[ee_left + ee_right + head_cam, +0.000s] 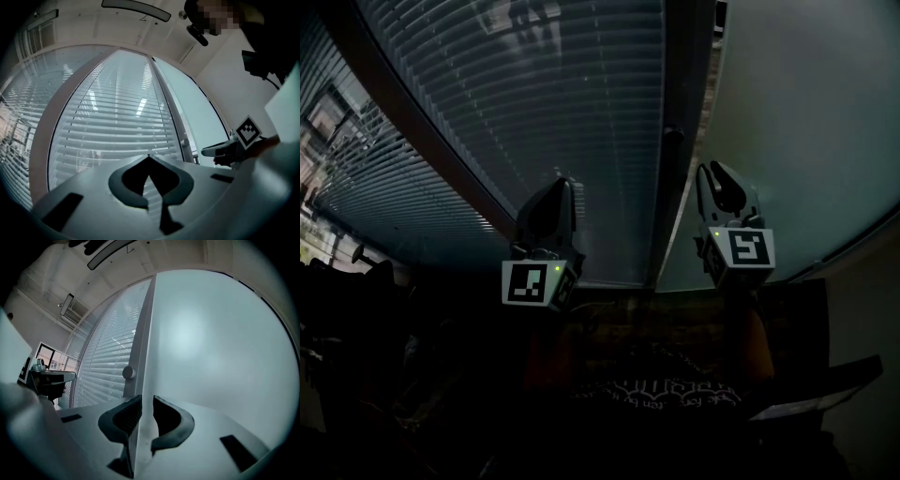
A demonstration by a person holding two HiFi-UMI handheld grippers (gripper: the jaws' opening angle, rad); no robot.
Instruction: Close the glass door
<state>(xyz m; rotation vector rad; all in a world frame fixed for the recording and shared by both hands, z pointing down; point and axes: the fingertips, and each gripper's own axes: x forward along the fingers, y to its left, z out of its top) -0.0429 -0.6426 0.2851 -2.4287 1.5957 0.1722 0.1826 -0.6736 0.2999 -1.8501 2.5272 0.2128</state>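
The right gripper [143, 417] is closed on the free edge of the frosted glass door [211, 348], which runs upright between its jaws. A firm but not crushing grip is advised. The edge should be drawn steadily toward the frame post [136, 352] and its round knob [128, 372], just beside it, so that the glass is not twisted. The left gripper [149, 158], jaws together and empty, is held before the slatted blinds [108, 122] and is best held clear of the closing gap.

The glass door [211, 343] is a frosted, pale blue-grey, and the blinds [534, 112] beside it show fine horizontal stripes of light grey. The left gripper [562, 183] and right gripper [713, 171] are grey, their cubes [532, 283] patterned in black-and-white squares.
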